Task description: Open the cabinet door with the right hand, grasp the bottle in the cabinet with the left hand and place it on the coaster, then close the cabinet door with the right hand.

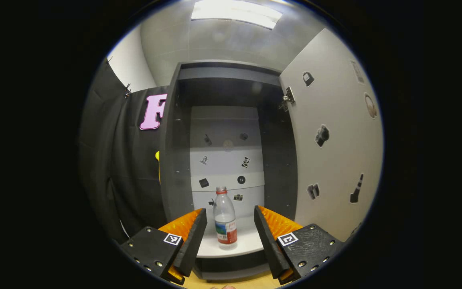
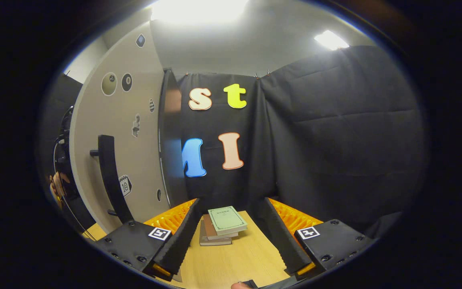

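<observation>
in the left gripper view i have the cabinet (image 1: 175,160) straight ahead with its door (image 1: 331,132) swung wide open to the cabinet's right side, stickers scattered over the door's inner face and over the cabinet's back panel. the bottle (image 1: 225,218) stands upright on the pale shelf (image 1: 251,243) inside the cabinet, near the shelf's front edge, clear-bodied with a red cap and a coloured label. my left tongs (image 1: 230,224) are spread wide and hold nothing; the bottle shows between the two fingers but farther in, touching neither one.

in the right gripper view the right tongs (image 2: 231,222) are also wide apart and empty, hovering over the wooden bench (image 2: 231,261). a small stack of books (image 2: 222,225) lies on the bench beyond the fingertips, close to the cabinet door's free edge. the cabinet door (image 2: 118,132) stands at the left of that view with its dark bar handle (image 2: 110,176) facing me, the tongs apart from it. past the door, a hand (image 2: 56,185) grips a dark device with a cable hanging from it.
</observation>
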### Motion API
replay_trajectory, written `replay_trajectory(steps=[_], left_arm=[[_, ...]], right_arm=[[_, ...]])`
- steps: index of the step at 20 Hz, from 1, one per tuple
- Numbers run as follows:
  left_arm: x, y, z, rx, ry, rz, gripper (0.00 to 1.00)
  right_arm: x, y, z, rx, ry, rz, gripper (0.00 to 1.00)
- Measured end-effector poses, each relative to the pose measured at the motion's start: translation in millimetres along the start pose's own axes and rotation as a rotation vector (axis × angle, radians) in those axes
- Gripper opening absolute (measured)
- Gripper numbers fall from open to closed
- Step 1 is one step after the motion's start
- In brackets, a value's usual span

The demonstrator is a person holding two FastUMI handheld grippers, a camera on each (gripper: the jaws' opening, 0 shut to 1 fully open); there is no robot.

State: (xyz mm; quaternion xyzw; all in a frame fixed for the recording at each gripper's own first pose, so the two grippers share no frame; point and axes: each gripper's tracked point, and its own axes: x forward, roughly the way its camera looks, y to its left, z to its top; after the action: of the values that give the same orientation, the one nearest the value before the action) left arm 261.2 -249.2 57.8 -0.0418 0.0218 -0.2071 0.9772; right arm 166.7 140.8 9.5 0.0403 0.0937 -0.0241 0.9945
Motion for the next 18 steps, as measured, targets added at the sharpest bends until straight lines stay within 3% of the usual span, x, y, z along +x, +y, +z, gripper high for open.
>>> replay_trajectory(steps=[11,18], left_arm=[[96,20,-35,-0.011,0.032,-0.043,0.68],[129,20,-62,-0.024,0.07,-0.055,0.68]], right_arm=[[0,-14,-11,0.022,0.059,-0.139,0.98],[0,-18,-13,0.037,0.073,-0.191,0.98]])
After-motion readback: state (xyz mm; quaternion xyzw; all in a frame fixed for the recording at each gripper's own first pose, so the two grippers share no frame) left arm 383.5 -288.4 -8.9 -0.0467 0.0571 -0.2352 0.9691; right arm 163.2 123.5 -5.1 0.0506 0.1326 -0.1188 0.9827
